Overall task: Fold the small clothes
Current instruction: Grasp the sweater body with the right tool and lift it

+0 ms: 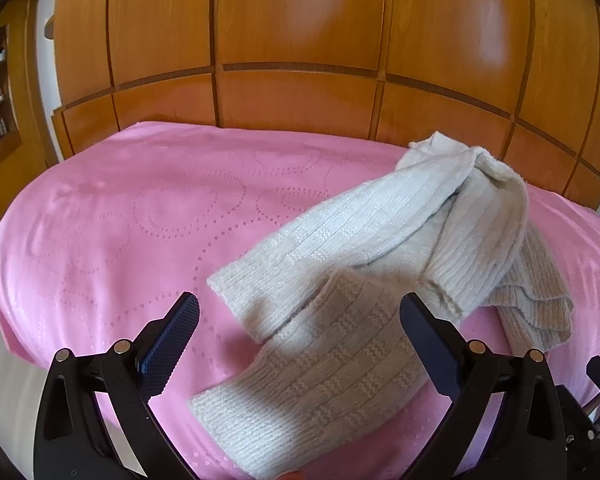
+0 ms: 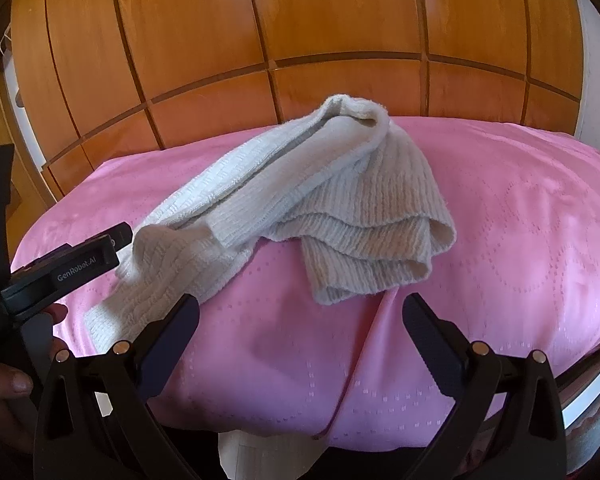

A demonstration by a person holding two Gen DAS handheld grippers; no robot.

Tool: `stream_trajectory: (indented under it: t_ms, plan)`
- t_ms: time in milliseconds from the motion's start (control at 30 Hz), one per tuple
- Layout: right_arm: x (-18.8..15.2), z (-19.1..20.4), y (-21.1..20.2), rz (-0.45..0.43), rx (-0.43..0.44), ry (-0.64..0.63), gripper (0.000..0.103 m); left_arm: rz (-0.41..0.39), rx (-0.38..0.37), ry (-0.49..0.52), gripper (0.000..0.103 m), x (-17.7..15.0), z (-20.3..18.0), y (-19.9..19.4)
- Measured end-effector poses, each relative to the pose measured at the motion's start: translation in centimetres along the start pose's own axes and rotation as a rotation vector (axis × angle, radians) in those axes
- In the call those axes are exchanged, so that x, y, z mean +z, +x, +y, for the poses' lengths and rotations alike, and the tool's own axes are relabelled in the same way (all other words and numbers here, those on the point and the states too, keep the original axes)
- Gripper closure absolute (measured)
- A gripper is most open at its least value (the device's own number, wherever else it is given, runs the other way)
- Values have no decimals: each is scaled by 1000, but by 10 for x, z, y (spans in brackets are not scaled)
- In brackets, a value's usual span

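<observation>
Because both grippers, left gripper (image 1: 300, 344) and right gripper (image 2: 300, 344), gape wide and empty, the crumpled cream sweater (image 2: 300, 200) on the pink bedspread (image 2: 520, 220) could bunch further if grabbed by its near loose sleeve.

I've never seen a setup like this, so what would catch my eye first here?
A crumpled cream ribbed knit garment sprawls across a bright pink patterned bedspread, with glossy orange-brown wooden wardrobe panels behind. In front, the black two-finger right gripper hangs open, and the left gripper stands open over a knit sleeve.
</observation>
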State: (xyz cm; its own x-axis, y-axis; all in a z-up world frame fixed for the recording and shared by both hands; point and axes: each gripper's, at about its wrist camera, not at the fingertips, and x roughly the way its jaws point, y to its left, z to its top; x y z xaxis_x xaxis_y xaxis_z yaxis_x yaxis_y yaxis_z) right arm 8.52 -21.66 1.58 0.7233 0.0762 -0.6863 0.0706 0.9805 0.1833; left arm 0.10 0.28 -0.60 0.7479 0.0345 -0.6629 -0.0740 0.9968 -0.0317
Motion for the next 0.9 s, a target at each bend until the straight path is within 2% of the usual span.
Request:
stream_trajectory:
  t_ms: [133,233,300,400,500,700,900]
  plan:
    - [7,-4,3,-19,15,1,2,8,9,-2,4,0,3,3]
    - [23,-7,12,-23,32,4,14,6,16,-5,4,0,7,4]
    - [40,-9,20,-19,50,26,26,1,22,-8,4,1,11,4]
    - [61,-8,26,-32,80,49,33,-5,27,-30,4,2,20,3]
    - [85,3,32,-62,76,6,41,-3,33,-23,4,3,25,5]
    - [108,20,50,-51,83,-23,44,-9,36,-28,4,7,36,2]
    - [121,33,74,14,139,-6,44,-30,31,-40,4,9,43,-5]
